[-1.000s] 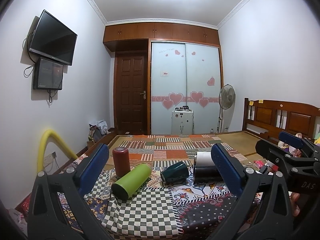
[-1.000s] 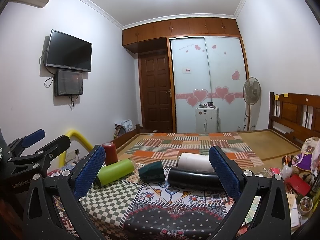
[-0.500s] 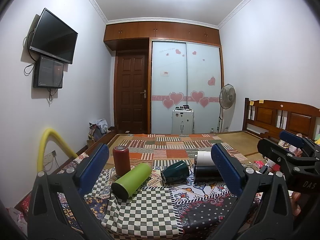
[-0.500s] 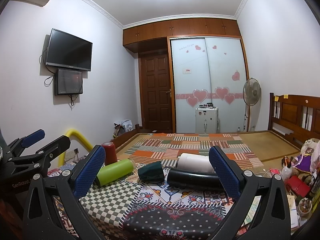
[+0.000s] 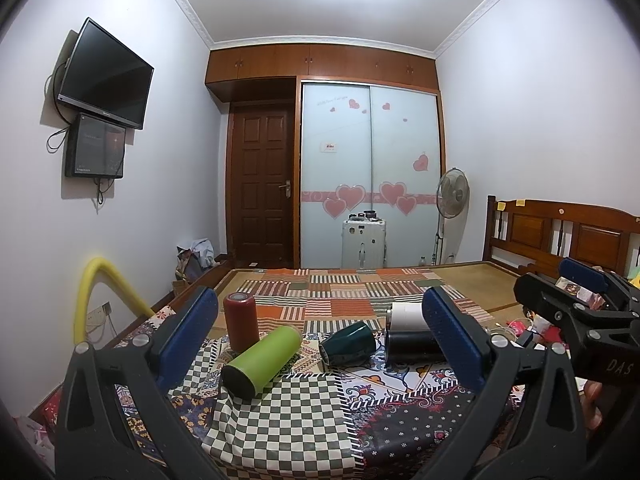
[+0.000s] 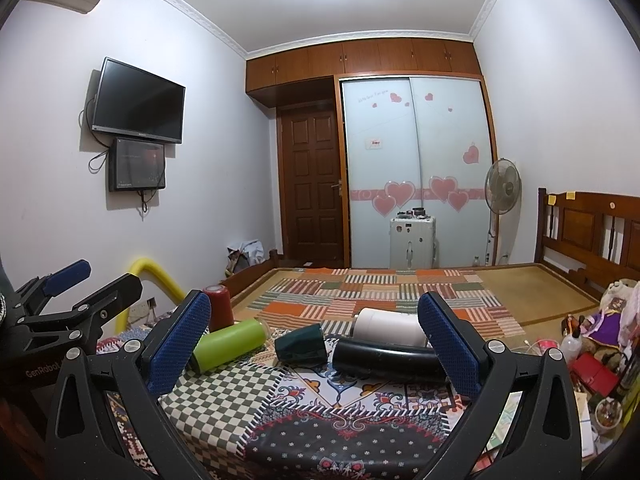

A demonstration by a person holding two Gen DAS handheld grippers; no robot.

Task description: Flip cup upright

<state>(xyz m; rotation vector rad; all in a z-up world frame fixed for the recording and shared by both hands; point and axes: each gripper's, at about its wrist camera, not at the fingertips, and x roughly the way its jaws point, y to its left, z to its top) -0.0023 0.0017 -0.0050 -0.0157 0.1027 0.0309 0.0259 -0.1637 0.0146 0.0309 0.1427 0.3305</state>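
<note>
The patterned cloth (image 5: 280, 412) covers the table in front of me, and five vessels sit on it, well ahead of both my grippers. The black flask (image 6: 384, 358) and the white tumbler (image 6: 386, 326) behind it lie on their sides to the right, the green bottle (image 5: 262, 360) lies on its side to the left, and the red tumbler (image 5: 241, 322) stands upright behind that. Smallest of the lot is the dark green cup (image 5: 349, 346), lying on its side between the green bottle and the black flask, its open mouth turned toward my left. My left gripper (image 5: 320, 344) and right gripper (image 6: 316, 344) both hang wide open, holding nothing. I judge the cup light and stiff (glazed or plastic, I cannot tell), so probably slick and apt to roll. I would pinch it across the body near the middle, or across the rim wall, then tip it onto its base.
</note>
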